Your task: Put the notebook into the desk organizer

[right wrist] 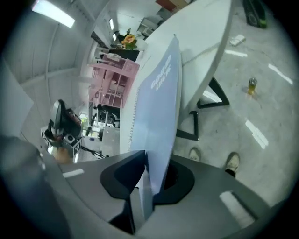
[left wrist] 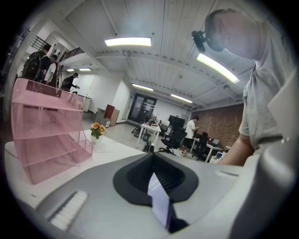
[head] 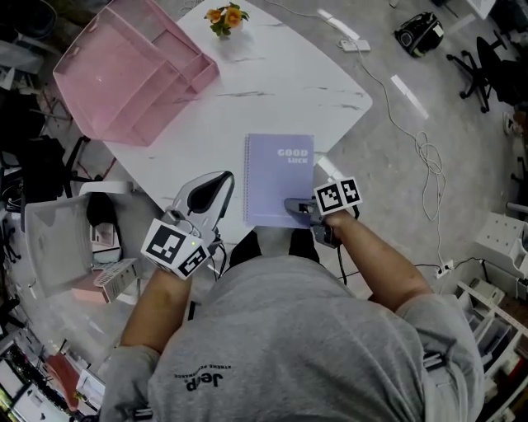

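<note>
Standing at the far left corner of the white table (head: pixel 272 74): a pink mesh organizer (head: pixel 132 74), tiered, open side facing the middle of the table. Sitting just to its right, at the table's far edge: a small pot of orange flowers (head: pixel 227 16). Hovering the left gripper (left wrist: pixel 158 198) over the table's near left edge, well apart from the organizer, jaws pressing together on nothing. Lying flat in the middle of the table, cover up, spiral along the left side, well apart from the organizer: the lavender notebook (head: pixel 279 177). Pinching the notebook's near edge with the right gripper (head: pixel 295 206), jaws clamping cover and pages between them. Trailing across the grey floor at the right: a white cable (head: pixel 425 165), with a black office chair (head: pixel 487 58) standing beyond it.
</note>
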{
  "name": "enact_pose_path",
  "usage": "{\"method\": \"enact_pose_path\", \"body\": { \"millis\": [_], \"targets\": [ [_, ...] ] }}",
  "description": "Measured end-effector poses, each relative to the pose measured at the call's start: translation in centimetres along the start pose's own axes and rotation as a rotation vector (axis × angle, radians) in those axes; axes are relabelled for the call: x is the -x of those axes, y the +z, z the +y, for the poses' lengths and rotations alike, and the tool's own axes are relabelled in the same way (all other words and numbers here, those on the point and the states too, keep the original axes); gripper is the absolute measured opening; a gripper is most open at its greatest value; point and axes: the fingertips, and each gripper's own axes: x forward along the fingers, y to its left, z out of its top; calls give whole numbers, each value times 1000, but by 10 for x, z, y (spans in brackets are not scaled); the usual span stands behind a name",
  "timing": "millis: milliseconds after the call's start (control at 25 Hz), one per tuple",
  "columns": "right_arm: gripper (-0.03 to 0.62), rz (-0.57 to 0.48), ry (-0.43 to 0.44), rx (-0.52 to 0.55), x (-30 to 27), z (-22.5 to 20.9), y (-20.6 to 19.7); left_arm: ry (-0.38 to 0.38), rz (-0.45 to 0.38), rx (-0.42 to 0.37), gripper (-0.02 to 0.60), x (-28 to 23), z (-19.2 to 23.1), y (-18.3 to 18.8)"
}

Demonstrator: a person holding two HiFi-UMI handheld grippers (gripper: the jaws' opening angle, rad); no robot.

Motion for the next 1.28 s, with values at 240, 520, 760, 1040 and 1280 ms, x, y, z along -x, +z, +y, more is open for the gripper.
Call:
{"method": "enact_pose_path", "body": {
  "millis": [240, 520, 760, 1040, 1280],
  "targets": [
    [32, 30, -173, 424, 41, 23, 18, 15, -33, 14, 55, 9, 6, 8],
    [31, 155, -190, 804, 48, 66, 44, 69, -67, 43, 55, 30, 17, 10],
    [31, 269, 11, 882, 26, 126, 53, 151, -109, 72, 55, 68, 40, 6],
    [31, 340, 176, 812, -22, 178, 92, 266, -136, 109, 55, 116, 69, -2],
    [31, 398, 298, 622, -90, 188, 105, 340, -139, 141, 55, 157, 90, -17]
  ]
}}
